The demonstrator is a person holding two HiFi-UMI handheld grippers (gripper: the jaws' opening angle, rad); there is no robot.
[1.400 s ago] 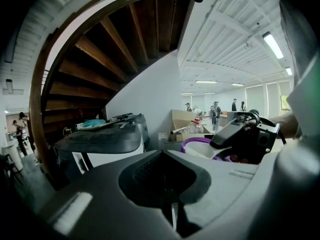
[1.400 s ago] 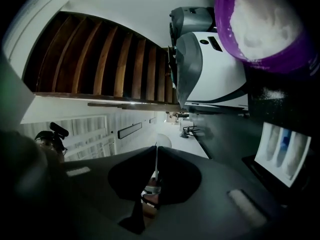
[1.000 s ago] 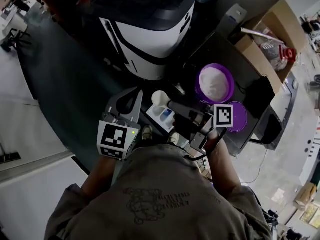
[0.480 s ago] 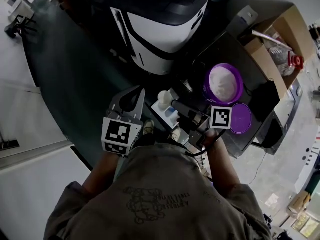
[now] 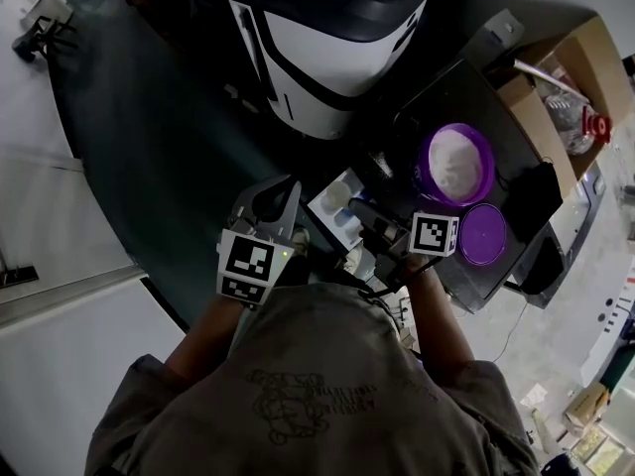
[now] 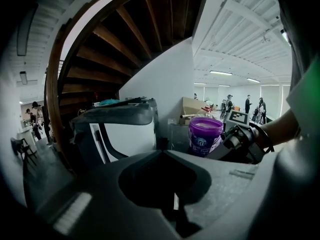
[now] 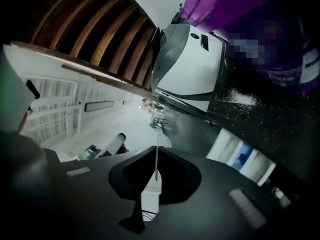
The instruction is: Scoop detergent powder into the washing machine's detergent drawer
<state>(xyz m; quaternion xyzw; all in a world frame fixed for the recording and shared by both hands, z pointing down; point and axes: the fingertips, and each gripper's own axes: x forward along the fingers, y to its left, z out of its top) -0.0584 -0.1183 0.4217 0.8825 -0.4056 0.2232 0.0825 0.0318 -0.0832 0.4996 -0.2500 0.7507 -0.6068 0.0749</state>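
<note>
The washing machine [image 5: 327, 58] stands white and dark at the top of the head view. Its white and blue detergent drawer [image 5: 347, 221] juts out toward me, and the right gripper view has the drawer [image 7: 240, 156] at lower right. My right gripper [image 5: 351, 206] is shut on the thin handle of a white scoop [image 7: 156, 166]. The scoop's bowl [image 5: 335, 196] hangs over the drawer. A purple tub [image 5: 454, 162] of white powder sits open to the right. My left gripper [image 5: 290, 184] hovers left of the drawer, shut and empty.
The tub's purple lid [image 5: 482, 234] lies on the dark stand [image 5: 437, 102] beside the machine. Spilled powder [image 7: 240, 99] dots that surface. A cardboard box [image 5: 556, 97] with clutter sits at far right. Dark floor curves off to the left.
The scoop's bowl has come lower toward the drawer and looks smaller than a second ago. The left gripper holds about the same place. My head has shifted slightly.
</note>
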